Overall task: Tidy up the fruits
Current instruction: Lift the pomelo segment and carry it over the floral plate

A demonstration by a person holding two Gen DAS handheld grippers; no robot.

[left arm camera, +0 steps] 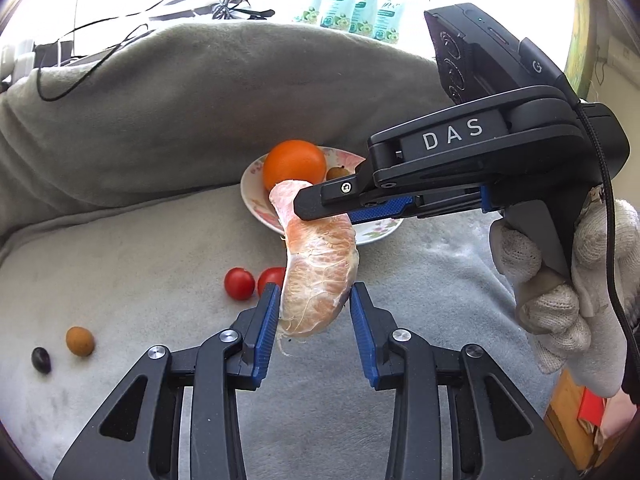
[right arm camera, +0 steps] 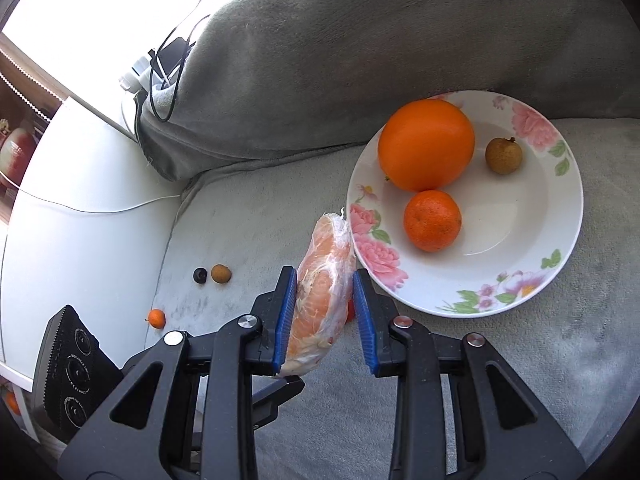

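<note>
A peeled pinkish citrus segment hangs above the grey blanket, held at both ends. My left gripper is shut on its lower part. Coming in from the right, my right gripper is shut on its upper part; in the right wrist view the segment sits between the blue pads of that gripper. Just beyond lies a flowered plate with a large orange, a mandarin and a longan. Loose on the blanket are two cherry tomatoes, a longan and a dark grape.
A small orange fruit lies by the blanket's edge next to a white tabletop. A folded grey blanket ridge rises behind the plate, with cables on it. A gloved hand grips the right tool; a wooden box stands below it.
</note>
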